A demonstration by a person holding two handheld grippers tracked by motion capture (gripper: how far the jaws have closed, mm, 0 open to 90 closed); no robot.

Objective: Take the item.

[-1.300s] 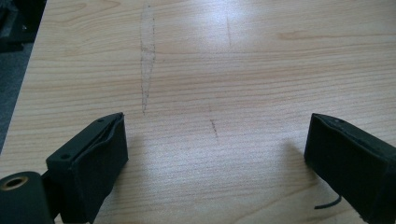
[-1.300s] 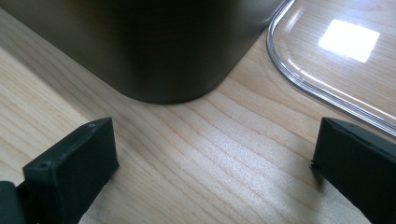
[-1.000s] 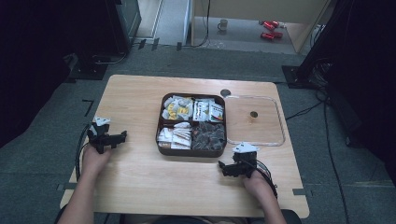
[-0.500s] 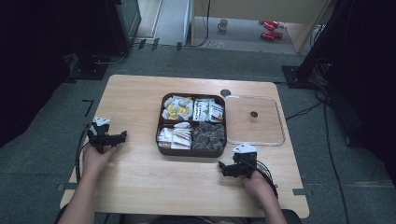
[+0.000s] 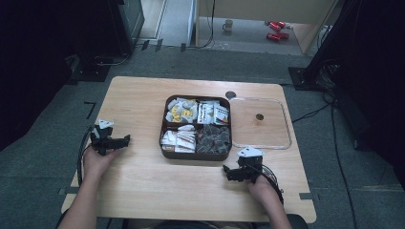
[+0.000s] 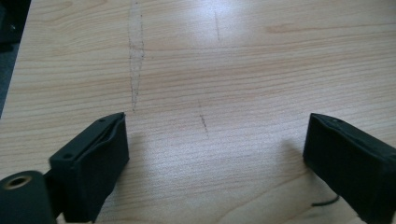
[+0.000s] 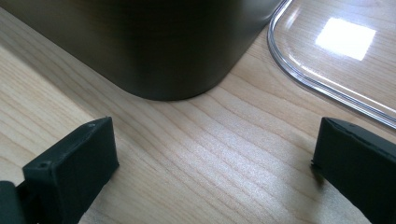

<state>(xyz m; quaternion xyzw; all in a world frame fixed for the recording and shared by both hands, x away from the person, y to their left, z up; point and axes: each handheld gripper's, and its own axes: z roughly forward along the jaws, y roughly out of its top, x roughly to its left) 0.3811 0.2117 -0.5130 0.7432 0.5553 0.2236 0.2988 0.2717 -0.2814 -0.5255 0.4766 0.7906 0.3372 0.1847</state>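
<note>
A dark brown box (image 5: 196,155) with four compartments of small packets sits at the table's middle. A clear lid (image 5: 282,138) with a small brown knob lies flat just right of it. My left gripper (image 5: 126,139) rests on the table's left part, well apart from the box; its jaws stand wide open over bare wood (image 6: 215,158). Near the front, below the box's right corner, my right gripper (image 5: 228,172) is open and empty (image 7: 215,163). The box's rounded corner (image 7: 149,46) and the lid's edge (image 7: 336,79) lie just ahead of it.
The wooden table (image 5: 143,181) has a small round dark spot (image 5: 230,94) behind the box. On the floor beyond stand a mug (image 5: 229,24) and red items (image 5: 274,28). Dark equipment flanks both sides.
</note>
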